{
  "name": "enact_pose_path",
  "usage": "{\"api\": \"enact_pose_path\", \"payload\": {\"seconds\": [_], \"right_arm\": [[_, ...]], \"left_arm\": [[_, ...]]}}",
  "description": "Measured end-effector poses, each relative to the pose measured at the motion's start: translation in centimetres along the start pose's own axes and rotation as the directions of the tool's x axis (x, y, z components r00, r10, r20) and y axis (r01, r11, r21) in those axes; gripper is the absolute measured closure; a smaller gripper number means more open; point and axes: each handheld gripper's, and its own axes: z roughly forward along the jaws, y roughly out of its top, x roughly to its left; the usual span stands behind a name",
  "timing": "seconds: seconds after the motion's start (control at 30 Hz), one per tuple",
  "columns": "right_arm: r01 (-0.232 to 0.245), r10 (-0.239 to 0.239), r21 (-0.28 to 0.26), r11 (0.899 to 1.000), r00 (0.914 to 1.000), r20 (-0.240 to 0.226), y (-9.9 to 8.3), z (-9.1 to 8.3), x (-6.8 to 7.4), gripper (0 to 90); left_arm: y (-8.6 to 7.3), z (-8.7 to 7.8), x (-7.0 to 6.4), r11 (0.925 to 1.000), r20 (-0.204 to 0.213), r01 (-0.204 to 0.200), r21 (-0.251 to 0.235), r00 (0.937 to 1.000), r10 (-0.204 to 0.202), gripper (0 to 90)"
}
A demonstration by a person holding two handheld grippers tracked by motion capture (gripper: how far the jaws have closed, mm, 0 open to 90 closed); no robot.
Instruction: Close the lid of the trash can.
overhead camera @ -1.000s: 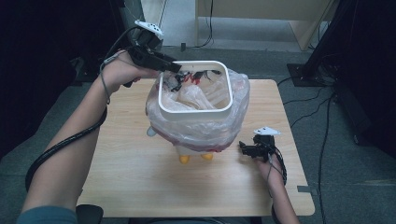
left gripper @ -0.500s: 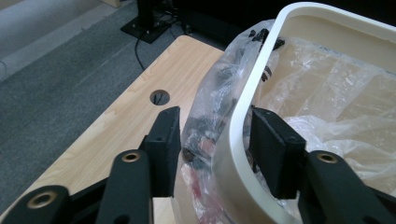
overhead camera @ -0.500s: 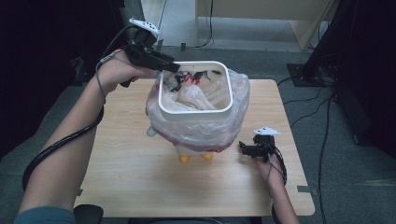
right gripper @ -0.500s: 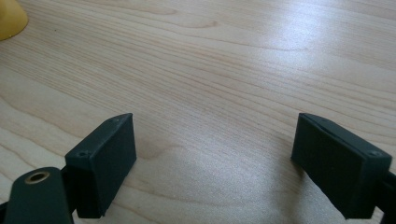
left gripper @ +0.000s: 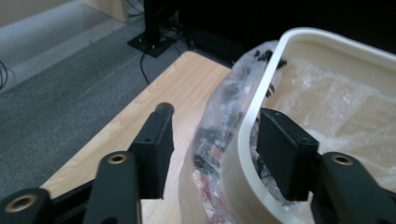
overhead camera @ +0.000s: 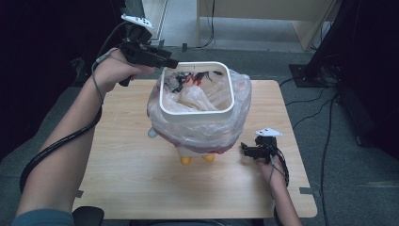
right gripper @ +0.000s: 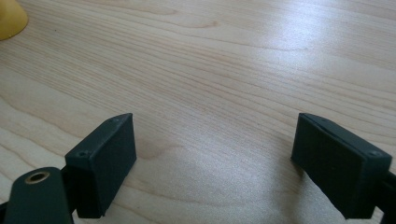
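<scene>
A white bin with a rounded square rim [overhead camera: 196,113] stands on yellow feet [overhead camera: 187,160] on the wooden table [overhead camera: 122,155]. A clear plastic bag [overhead camera: 207,134] lines it and drapes over the outside. My left gripper [overhead camera: 171,62] is at the bin's far left corner. In the left gripper view it is open [left gripper: 217,121], one jaw outside the bag [left gripper: 219,116] and the other inside the rim [left gripper: 252,116]. Near the bin's right foot, my right gripper [overhead camera: 245,149] rests low on the table. It is open [right gripper: 215,140] with bare wood between its jaws.
One yellow foot [right gripper: 9,21] shows at the top left of the right gripper view. Cables run over the grey floor right of the table [overhead camera: 324,141]. A black stand base [overhead camera: 306,73] and wooden furniture [overhead camera: 263,19] sit beyond the far edge.
My left hand and gripper have lifted slightly and shifted a little toward the bin's far left corner. The right gripper has not moved.
</scene>
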Motion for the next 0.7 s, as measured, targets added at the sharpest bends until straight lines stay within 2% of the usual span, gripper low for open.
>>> {"api": "enact_pose_path", "payload": {"seconds": [0.07,0.23,0.47,0.7], "right_arm": [[0.0,0.0,0.0,1.0,1.0,0.0,0.0,0.0,0.0,13.2],[0.0,0.0,0.0,1.0,1.0,0.0,0.0,0.0,0.0,13.2],[0.0,0.0,0.0,1.0,1.0,0.0,0.0,0.0,0.0,13.2],[0.0,0.0,0.0,1.0,1.0,0.0,0.0,0.0,0.0,13.2]], "left_arm": [[0.0,-0.4,0.1,1.0,0.004,0.002,-0.009,1.0,-0.002,45.0],[-0.4,-1.3,0.3,0.9995,-0.01,-0.029,-0.012,0.9995,0.029,41.8],[-0.9,-2.3,0.5,0.9987,-0.022,-0.046,-0.02,0.9987,0.046,38.4],[-1.3,-3.7,1.1,0.9987,-0.053,-0.04,-0.032,0.9978,0.039,38.4]]}}
